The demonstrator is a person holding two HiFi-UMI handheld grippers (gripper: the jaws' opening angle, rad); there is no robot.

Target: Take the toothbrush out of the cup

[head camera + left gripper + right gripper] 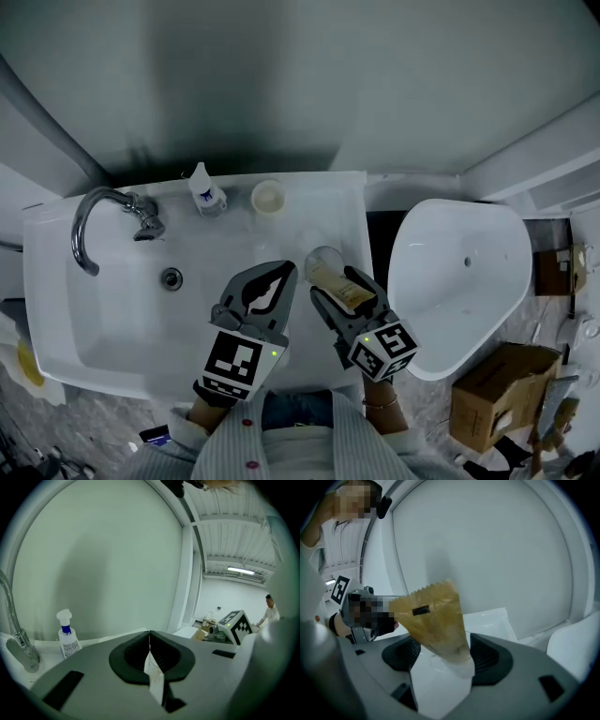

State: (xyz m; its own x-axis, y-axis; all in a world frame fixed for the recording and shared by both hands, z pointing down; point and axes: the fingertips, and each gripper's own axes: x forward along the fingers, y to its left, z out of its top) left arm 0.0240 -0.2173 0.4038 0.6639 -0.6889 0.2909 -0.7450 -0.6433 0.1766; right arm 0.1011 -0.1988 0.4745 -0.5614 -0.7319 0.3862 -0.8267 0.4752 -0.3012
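Observation:
Over the white sink [112, 319], my right gripper [339, 284] [450, 656] is shut on a clear plastic cup [323, 259] [459, 666]. An amber translucent packet [344, 289] [433, 620] with a serrated top stands in the cup and leans out of it. What the packet holds is hidden. To its left, my left gripper [286, 272] [150, 634] is shut, jaws meeting at the tips, on a thin white strip [265, 294] [153, 674]. I cannot tell what the strip is. The two grippers are side by side, a little apart.
A chrome faucet [94, 220] [18, 644] curves over the sink's left end, with the drain [171, 277] below it. A small spray bottle [206, 190] [68, 637] and a cream cup [268, 197] stand on the back ledge. A white basin [459, 281] and cardboard boxes [497, 394] are right.

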